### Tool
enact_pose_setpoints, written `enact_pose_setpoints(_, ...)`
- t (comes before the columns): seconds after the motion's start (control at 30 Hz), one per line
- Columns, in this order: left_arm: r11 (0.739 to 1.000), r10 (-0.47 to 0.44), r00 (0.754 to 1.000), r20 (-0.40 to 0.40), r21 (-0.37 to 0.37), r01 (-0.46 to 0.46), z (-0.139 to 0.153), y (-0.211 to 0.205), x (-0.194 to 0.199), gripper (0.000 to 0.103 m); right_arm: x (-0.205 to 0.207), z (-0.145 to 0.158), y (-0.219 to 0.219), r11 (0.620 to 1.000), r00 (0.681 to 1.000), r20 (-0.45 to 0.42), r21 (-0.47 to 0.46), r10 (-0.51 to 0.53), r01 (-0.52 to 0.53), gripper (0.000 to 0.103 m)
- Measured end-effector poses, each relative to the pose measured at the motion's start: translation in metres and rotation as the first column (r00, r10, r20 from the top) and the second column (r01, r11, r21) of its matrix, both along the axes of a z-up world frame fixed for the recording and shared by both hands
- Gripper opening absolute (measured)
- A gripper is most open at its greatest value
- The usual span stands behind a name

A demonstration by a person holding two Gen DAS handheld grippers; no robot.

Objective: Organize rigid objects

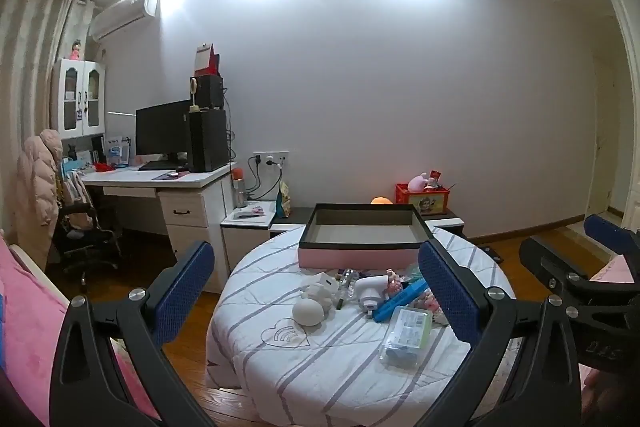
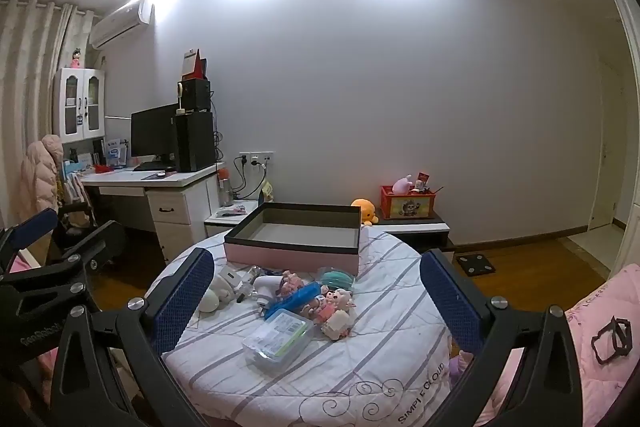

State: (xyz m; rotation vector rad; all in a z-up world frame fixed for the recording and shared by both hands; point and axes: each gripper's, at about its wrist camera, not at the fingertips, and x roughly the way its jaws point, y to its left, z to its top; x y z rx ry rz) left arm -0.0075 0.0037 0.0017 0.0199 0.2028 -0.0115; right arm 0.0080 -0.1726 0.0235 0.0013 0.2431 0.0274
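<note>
The things to sort lie in a loose heap on the round table (image 2: 400, 339), which is covered with a striped white quilt. In the heap I see a clear plastic case (image 2: 278, 339) nearest to me, a blue tube (image 2: 294, 298) behind it, a white plug (image 1: 370, 289), a white round toy (image 1: 308, 313) at the left side, small pink figures (image 2: 334, 301) at the right side, and a teal round thing (image 2: 337, 277) close to the box. The box (image 1: 356, 253) is pink outside and dark at the rim; it stands at the far part of the table, just behind the heap, and I see nothing inside it. My left gripper (image 1: 316, 301) is held above the near edge of the table with its blue fingers wide apart, and it holds nothing. My right gripper (image 2: 316, 301) is beside it, also spread wide and holding nothing. Behind the table there is a low cabinet with a red box (image 2: 406, 205) and an orange plush (image 2: 366, 211) on it, and at the left a desk (image 1: 160, 181) with a monitor (image 1: 162, 133).
</note>
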Motion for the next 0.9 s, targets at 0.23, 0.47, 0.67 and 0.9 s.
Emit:
enact_pose_setpoints(0.23,1.0,-0.003,1.0,-0.004,0.0,0.003,0.0,-0.001,0.001,0.103,-0.001,0.002,-0.002,1.0,1.0,-0.007,-0.003,-0.013,0.013,0.103)
enact_pose_setpoints(0.47,1.0,-0.008,1.0,-0.004,0.0,0.008,-0.002,0.002,0.0,0.103,-0.001,0.003,-0.003,0.999,0.999,-0.012,-0.006,-0.036,0.036,0.103)
enact_pose_setpoints(0.67,1.0,-0.014,1.0,-0.006,0.004,0.014,-0.005,0.001,0.0,0.103,0.0,0.001,-0.006,0.998,0.998,-0.024,-0.01,-0.058,0.058,0.103)
enact_pose_setpoints(0.9,1.0,-0.019,1.0,-0.009,0.011,0.019,-0.008,-0.004,0.002,0.103,-0.003,0.001,-0.009,0.996,0.996,-0.019,-0.015,-0.092,0.092,0.103)
